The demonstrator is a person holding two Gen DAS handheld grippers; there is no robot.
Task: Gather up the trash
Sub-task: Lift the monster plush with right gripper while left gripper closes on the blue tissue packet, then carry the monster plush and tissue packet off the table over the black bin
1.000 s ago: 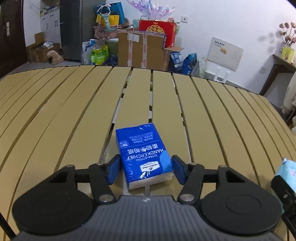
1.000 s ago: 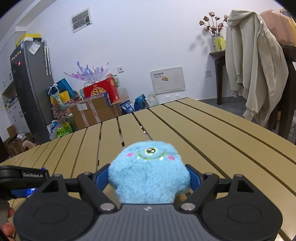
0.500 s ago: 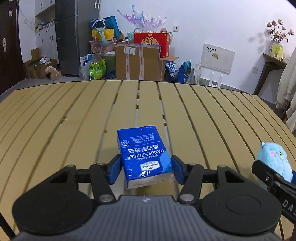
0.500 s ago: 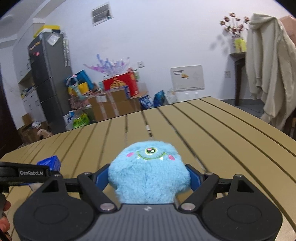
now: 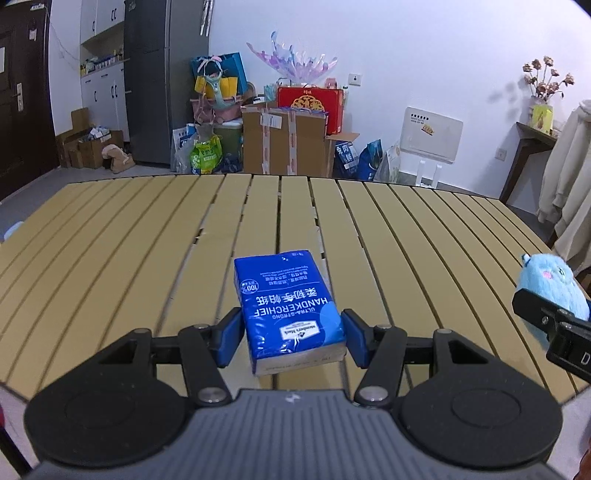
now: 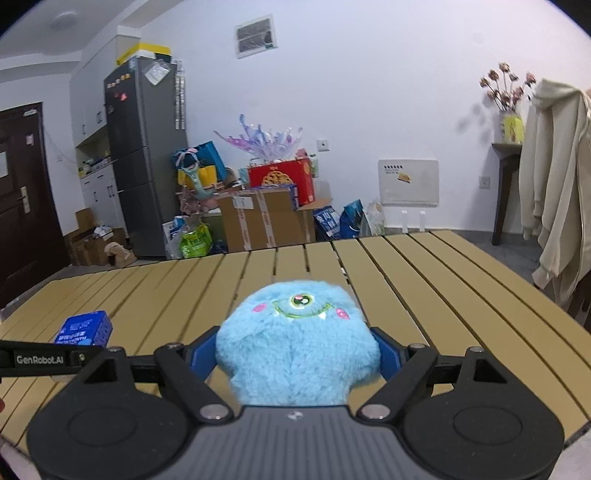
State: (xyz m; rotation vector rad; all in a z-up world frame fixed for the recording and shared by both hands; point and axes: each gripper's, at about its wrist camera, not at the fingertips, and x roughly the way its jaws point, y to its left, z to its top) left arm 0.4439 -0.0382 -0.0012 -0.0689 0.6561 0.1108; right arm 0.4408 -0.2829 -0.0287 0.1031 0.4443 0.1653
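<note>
Presently we hold 2 grippers over the slatted table (image 5: 110, 236), which serves as our reference. The left gripper (image 5: 291, 338) has its blue pads pressed to both long sides of a blue handkerchief pack (image 5: 290, 310); the jaws stand narrow on it, and the pack juts forward above the table's near middle slats. The right gripper (image 6: 297, 349) stands wide, its pads sunk into the flanks of a blue plush monster (image 6: 299, 339) with 1 eye, held above the table's near edge with its face turned away from the camera.

Containers: beyond the table's far edge stand taped cardboard boxes (image 5: 284, 142), their flaps shut, contents not visible. A red gift box (image 5: 310, 107) rests on top of them. An open carton (image 5: 88, 147) sits on the floor beyond the far left corner with mixed items inside that we cannot identify. We cannot see a trash bin from either view.

View comparison: the left wrist view shows the plush (image 5: 550, 291) and part of the right gripper beyond the table's right side. The right wrist view shows the pack (image 6: 83, 326) at its left, a ceiling lamp (image 6: 64, 16), a wall vent (image 6: 255, 35) and the fridge (image 6: 147, 155) top, all cut off in the left view.
</note>
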